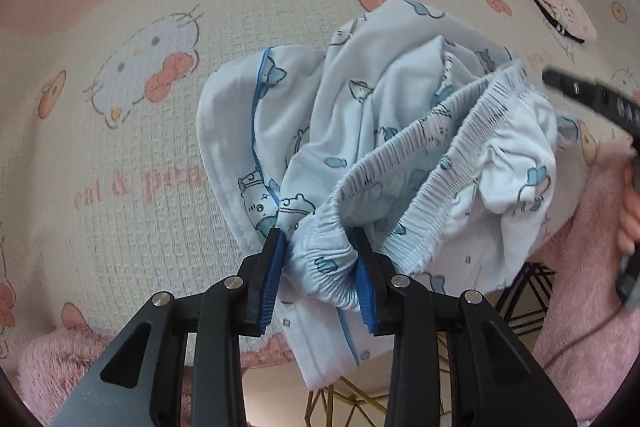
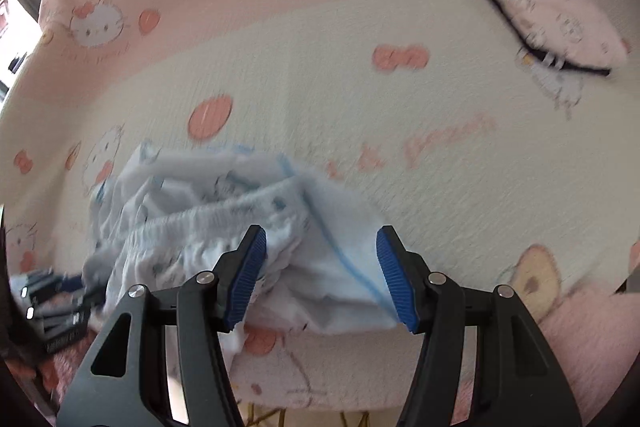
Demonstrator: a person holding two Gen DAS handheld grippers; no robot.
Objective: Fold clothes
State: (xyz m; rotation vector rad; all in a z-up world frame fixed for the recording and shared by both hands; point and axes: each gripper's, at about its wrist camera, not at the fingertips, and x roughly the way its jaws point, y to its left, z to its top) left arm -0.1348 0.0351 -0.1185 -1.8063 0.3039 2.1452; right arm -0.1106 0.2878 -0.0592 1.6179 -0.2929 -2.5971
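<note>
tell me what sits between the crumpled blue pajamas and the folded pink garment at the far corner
Nothing: only bare cartoon-cat bedspread separates the blue pajamas from the folded pink garment, clearest in the right wrist view.

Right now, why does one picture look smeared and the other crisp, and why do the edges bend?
Right wrist view: the pale blue clothes and folded pink garment are motion-blurred, with window glare top left. Left wrist view: the clothes are sharp. Both: the fisheye lens bends the patterned cover and darkens the corners.
</note>
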